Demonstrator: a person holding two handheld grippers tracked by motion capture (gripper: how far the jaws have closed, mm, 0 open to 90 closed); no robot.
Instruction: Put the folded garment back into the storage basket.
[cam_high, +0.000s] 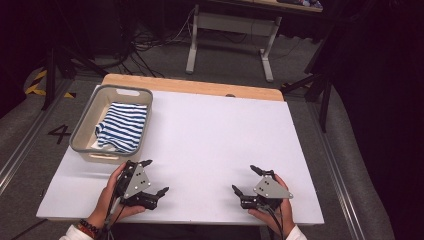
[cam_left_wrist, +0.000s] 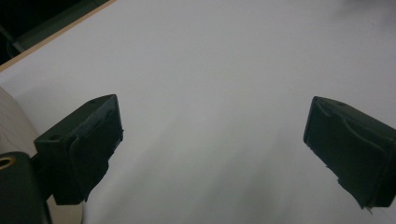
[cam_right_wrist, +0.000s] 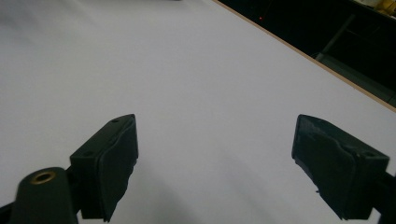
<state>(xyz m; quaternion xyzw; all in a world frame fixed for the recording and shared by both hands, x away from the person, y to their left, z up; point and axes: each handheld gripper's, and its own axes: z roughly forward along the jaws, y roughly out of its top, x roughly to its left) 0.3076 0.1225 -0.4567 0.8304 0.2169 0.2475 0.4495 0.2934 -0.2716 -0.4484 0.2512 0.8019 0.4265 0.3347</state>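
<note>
Both tools rest low over the white table (cam_high: 215, 135) with nothing between their jaws; the left gripper (cam_high: 156, 176) stands spread wide, and so does the right gripper (cam_high: 244, 179). The striped cloth (cam_high: 122, 126) lies bunched in the grey basket (cam_high: 82, 125), just ahead of the left gripper and to its left, well apart from the right one. As I judge it, the work is either just finished or not yet begun; no grasp is in hand.

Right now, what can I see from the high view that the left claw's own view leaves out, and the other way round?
The high view alone takes in the grey basket with the blue-and-white striped cloth, the right claw, and the person's hands. The left gripper view alone gives a close look at its claw's black pads, set wide apart with nothing between them. Both share the white table and the open left claw.
</note>
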